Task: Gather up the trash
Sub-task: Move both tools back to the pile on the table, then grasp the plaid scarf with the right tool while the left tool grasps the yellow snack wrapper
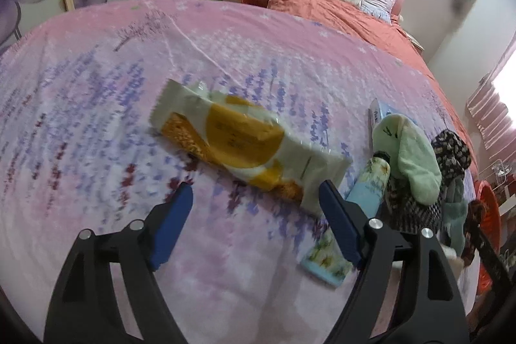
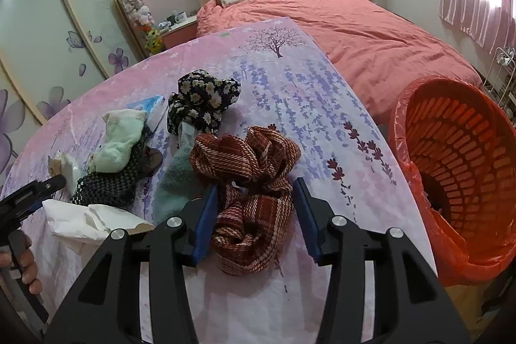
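Note:
A white and yellow snack wrapper [image 1: 238, 144] lies flat on the pink sheet [image 1: 96, 118]. My left gripper [image 1: 254, 192] is open just short of it, its right finger beside the wrapper's near corner. A small floral packet [image 1: 325, 260] lies under that finger. In the right wrist view, my right gripper [image 2: 253, 192] stands open astride a crumpled red plaid cloth [image 2: 251, 182], with a slight gap at the right pad. Crumpled white paper [image 2: 87, 218] lies to its left. An orange basket [image 2: 458, 157] lined with a red bag stands at the right.
A pile of clothing lies on the sheet: a pale green sock [image 2: 122, 141], a teal sock [image 2: 177, 182], a black floral cloth [image 2: 203, 102] and a dark checked cloth [image 2: 106, 186]. A blue tissue pack [image 2: 151, 108] sits behind. A hand [image 2: 25, 266] grips the left tool.

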